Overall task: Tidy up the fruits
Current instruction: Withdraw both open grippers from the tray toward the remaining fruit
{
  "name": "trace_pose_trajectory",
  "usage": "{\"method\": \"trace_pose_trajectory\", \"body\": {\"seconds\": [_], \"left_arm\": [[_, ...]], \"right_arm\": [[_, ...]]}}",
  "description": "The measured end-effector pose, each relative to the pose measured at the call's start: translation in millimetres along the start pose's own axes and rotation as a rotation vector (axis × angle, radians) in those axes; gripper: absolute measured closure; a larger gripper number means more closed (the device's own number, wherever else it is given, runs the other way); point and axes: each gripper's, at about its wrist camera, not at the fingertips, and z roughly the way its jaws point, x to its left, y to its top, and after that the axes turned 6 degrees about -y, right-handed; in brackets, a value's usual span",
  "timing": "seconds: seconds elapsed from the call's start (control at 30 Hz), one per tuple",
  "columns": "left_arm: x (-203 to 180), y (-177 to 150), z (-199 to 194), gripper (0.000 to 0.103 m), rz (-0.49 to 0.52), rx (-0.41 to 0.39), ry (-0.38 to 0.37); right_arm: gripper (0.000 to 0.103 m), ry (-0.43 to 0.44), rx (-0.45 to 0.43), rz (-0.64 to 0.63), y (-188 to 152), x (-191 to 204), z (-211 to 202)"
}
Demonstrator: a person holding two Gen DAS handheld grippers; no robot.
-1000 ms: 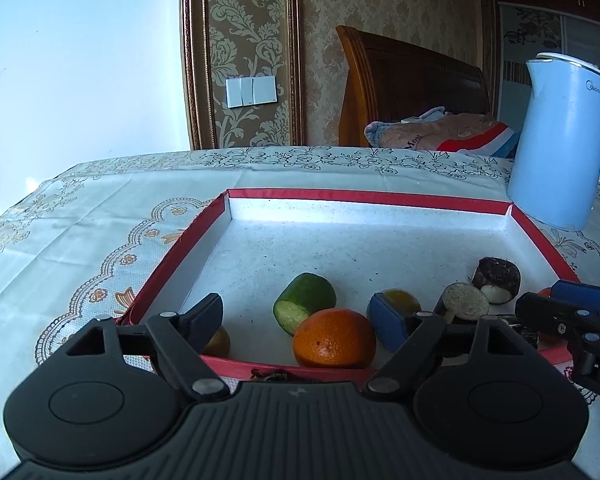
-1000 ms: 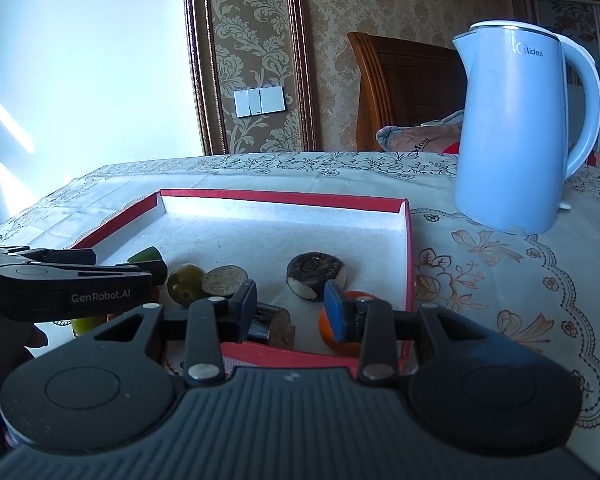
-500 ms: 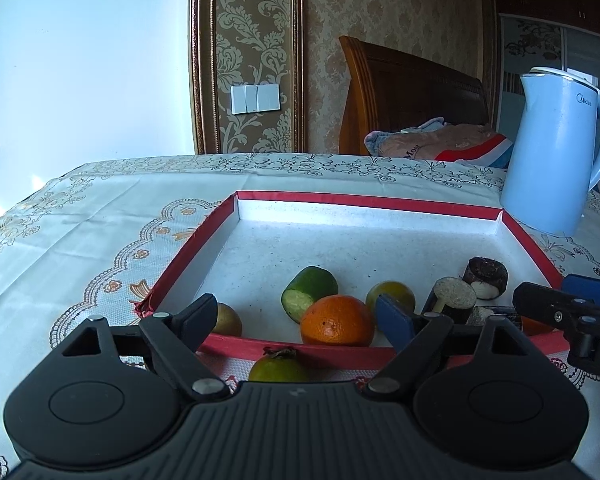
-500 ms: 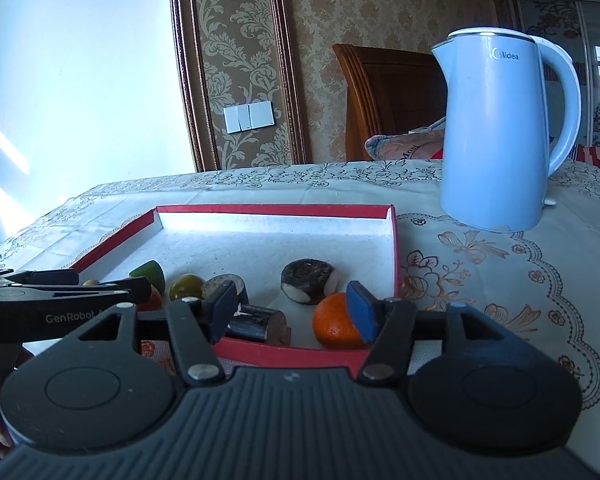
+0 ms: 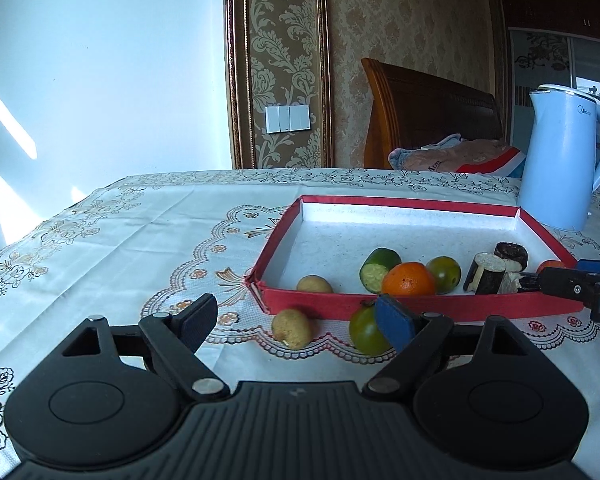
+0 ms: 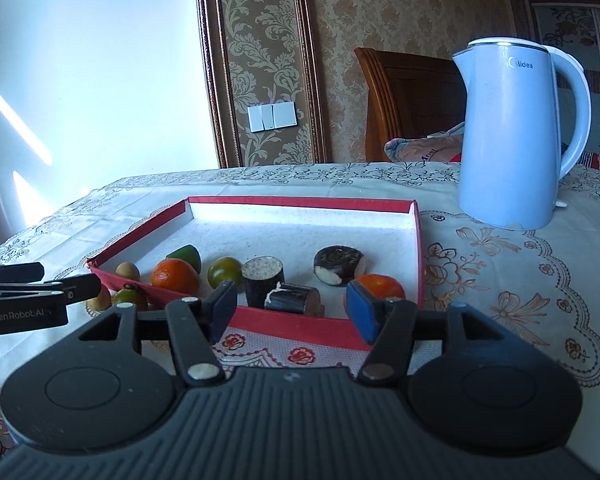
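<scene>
Centring left gripper (image 5: 296, 318), jaws spread, on tan fruit (image 5: 291, 328) lower centre | right gripper (image 6: 290, 304) spread, idle | I'd close gently, lift over tray (image 5: 420, 306) rim

In the left wrist view, the left gripper's right finger pad (image 5: 396, 326) covers the right side of the green tomato (image 5: 366, 330). In the right wrist view, the right finger pad (image 6: 362, 316) hides part of the orange (image 6: 380, 284) beyond it. 2 fruits (image 6: 116, 298) outside the red tray (image 6: 300, 322), past the left finger (image 6: 220, 308), sit half hidden behind the other gripper's tips.
</scene>
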Motion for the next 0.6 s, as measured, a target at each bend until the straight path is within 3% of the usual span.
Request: {"method": "trace_pose_trajectory", "body": {"seconds": [0.2, 0.6], "left_arm": [[19, -10, -10, 0.017, 0.024, -0.006, 0.023], [45, -12, -2, 0.017, -0.080, 0.055, 0.027]], "right_arm": [[0.045, 0.045, 0.014, -0.038, -5, 15, -5], [0.046, 0.152, 0.089, -0.110, -5, 73, 10]]}}
